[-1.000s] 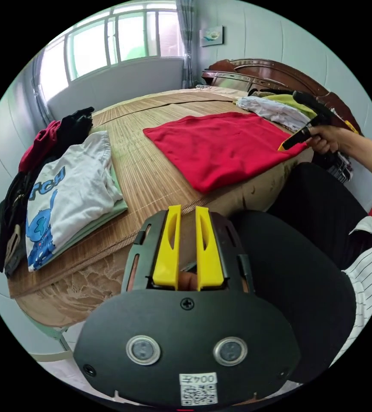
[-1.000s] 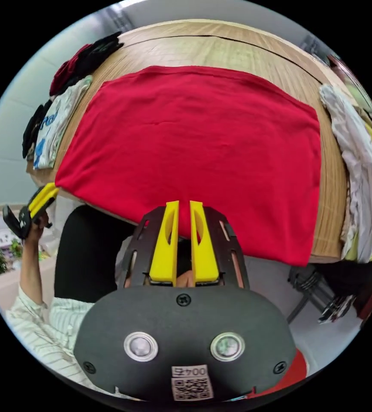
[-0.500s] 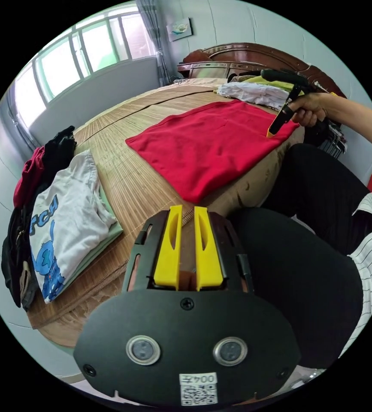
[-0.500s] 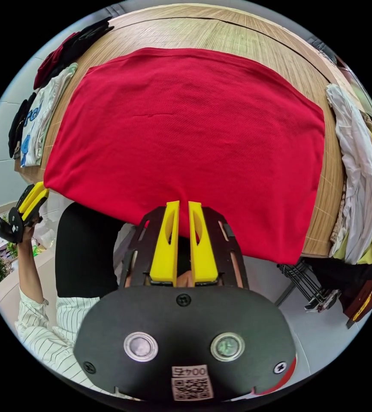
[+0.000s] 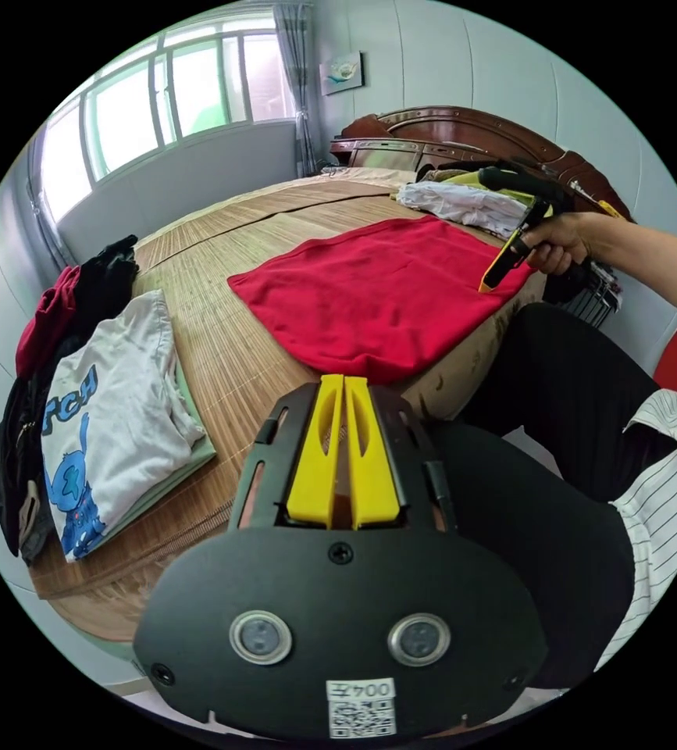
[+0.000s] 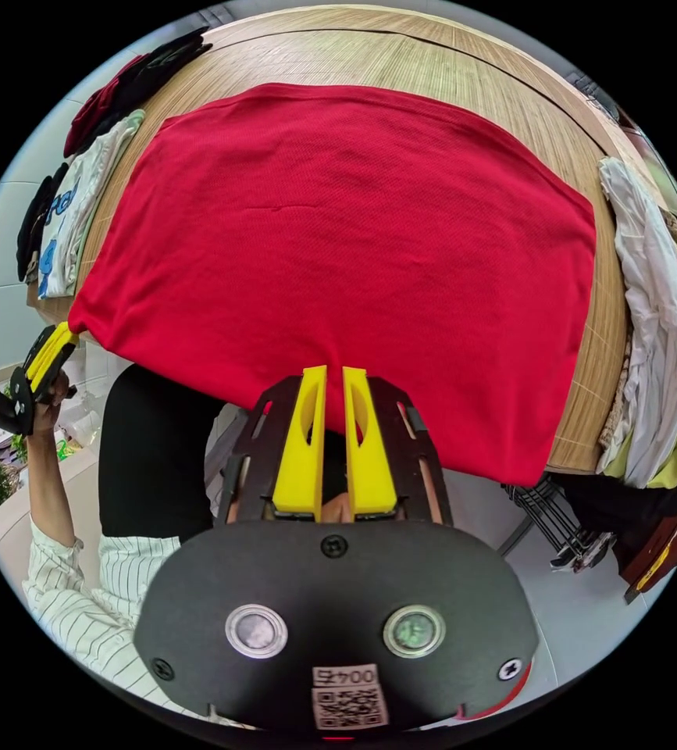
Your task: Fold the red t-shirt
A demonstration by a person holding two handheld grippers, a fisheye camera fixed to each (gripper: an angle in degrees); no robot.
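The red t-shirt point(image 5: 377, 289) lies flat on the bed's bamboo mat point(image 5: 252, 234), folded to a rectangle whose near edge hangs over the bed side. My left gripper point(image 5: 343, 379) is shut at the shirt's near corner; in the right gripper view its yellow jaws point(image 6: 63, 337) meet that corner, which is drawn to a point. My right gripper point(image 6: 335, 369) hangs over the near edge of the shirt point(image 6: 354, 234), its jaws a narrow gap apart. In the left gripper view it point(image 5: 485, 286) points down at the shirt's other near corner.
A folded white shirt with a blue print point(image 5: 112, 422) tops a stack on the mat, with dark clothes point(image 5: 80, 289) beside it. A white and yellow-green heap point(image 6: 658, 312) lies past the shirt's other side. The person's black-clad legs point(image 5: 557, 437) press against the bed.
My left gripper's jaws have closed at the shirt's near corner, having stood apart half a second ago. The right gripper has stayed over the shirt's near edge, its gap unchanged.
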